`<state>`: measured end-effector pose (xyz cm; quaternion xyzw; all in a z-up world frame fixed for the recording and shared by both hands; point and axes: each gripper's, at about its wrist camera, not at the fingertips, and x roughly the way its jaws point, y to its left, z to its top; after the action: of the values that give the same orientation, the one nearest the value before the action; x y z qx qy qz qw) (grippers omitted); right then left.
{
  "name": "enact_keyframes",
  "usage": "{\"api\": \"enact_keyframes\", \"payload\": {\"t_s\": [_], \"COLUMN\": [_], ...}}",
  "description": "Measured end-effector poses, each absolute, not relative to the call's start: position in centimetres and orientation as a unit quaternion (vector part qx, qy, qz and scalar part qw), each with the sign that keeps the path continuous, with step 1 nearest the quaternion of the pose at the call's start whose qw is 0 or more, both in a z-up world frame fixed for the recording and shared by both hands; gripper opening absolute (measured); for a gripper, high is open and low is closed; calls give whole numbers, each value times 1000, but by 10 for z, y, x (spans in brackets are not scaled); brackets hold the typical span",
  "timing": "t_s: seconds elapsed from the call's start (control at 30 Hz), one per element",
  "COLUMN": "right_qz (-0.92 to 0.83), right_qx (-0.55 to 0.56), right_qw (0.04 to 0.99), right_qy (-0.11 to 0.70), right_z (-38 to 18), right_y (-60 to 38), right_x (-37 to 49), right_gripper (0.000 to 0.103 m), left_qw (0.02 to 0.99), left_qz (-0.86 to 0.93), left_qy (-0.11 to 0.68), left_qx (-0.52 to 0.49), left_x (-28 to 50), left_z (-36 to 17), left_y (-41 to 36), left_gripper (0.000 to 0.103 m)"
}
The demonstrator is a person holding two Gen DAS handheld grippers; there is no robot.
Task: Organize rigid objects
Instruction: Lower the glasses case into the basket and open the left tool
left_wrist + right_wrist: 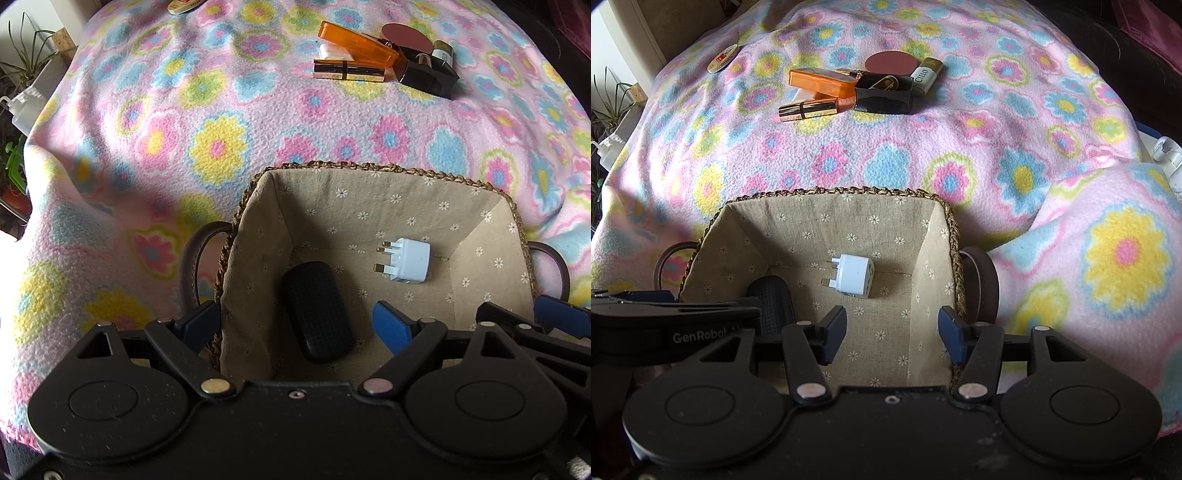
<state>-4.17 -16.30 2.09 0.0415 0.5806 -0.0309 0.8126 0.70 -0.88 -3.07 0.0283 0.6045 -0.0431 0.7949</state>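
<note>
In the left wrist view, we are holding the left tongs [297, 325] released above a woven basket [373, 169], the blue pads spread wide with nothing between them: one pad is sitting outside the basket's left wall, the other over its interior. Directly below the gap, a black oblong case [317, 312] with a fine grid texture is lying on the basket's cloth lining. A white three-pin plug adapter [406, 260] is resting on the basket floor beyond the case and to its right, apart from it. Further off on the fleece flower-print blanket [221, 110], we are seeing a cluster of rigid items: a translucent orange box [356, 42], a gold lipstick tube [347, 70] and a glossy black box [430, 75].

In the right wrist view, we are holding the right tongs [892, 338] unclenched over the same basket [846, 192], gripping nothing. The plug adapter [855, 275] is lying just ahead of the pads, slightly left of their gap. The black case [774, 299] is showing partly behind the left tongs' body. The basket's rim is braided straw and the lining is beige daisy-print cloth.
</note>
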Motion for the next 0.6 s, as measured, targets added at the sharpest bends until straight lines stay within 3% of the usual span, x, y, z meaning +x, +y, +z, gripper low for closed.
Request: {"api": "enact_keyframes", "payload": {"t_s": [0.6], "right_qz": [-44], "right_qx": [43], "right_qw": [808], "right_qy": [585], "right_z": [18], "right_y": [-166], "right_x": [-41], "right_gripper": [62], "left_qw": [790], "left_qz": [-43], "left_qy": [611], "left_qx": [32], "left_x": [7], "left_z": [-31], "left_y": [-9], "left_gripper": [86]}}
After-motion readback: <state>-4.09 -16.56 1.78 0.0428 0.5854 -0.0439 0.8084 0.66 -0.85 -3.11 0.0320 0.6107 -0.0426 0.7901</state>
